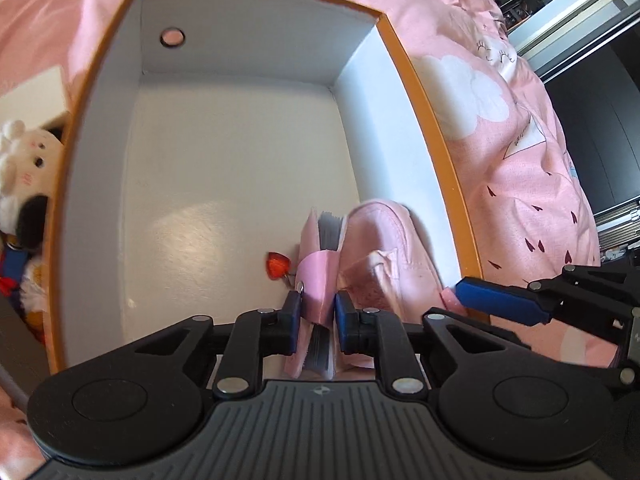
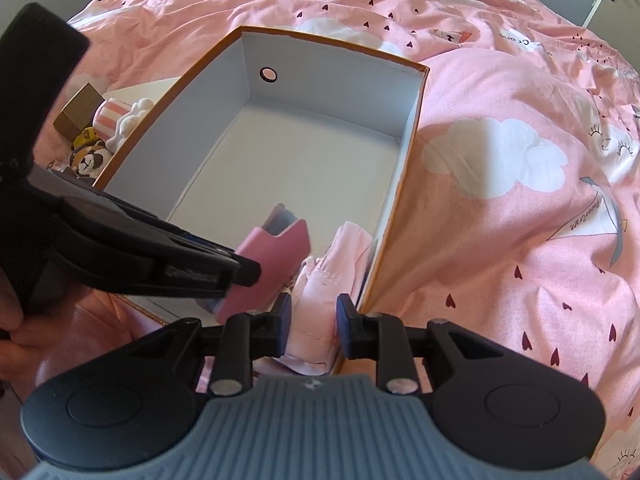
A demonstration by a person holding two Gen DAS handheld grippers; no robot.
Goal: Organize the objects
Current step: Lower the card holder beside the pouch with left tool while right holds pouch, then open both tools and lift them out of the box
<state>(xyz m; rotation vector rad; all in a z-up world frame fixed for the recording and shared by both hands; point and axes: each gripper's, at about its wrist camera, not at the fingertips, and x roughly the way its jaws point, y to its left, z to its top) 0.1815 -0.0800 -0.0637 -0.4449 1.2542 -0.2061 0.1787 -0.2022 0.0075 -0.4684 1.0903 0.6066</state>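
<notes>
An orange box (image 1: 420, 92) with a white inside lies open on the pink bed. My left gripper (image 1: 319, 312) is shut on a pink notebook (image 1: 310, 240), which stands on edge inside the box near its front. A red heart charm (image 1: 276, 266) hangs from the notebook's strap. A pink cloth pouch (image 1: 384, 248) leans against the box's right wall beside it. In the right wrist view, my right gripper (image 2: 314, 320) is shut on the pouch (image 2: 316, 296), and the cloth fills the gap between its pads. The left gripper (image 2: 244, 276) reaches in from the left with the notebook (image 2: 276, 264).
Plush toys (image 2: 88, 160) and small brown cartons (image 2: 76, 114) lie on the bed left of the box (image 2: 328, 92). A white plush (image 1: 20, 160) presses against the box's left wall. The pink duvet (image 2: 520, 200) spreads wide to the right. A hand (image 2: 12, 316) holds the left gripper.
</notes>
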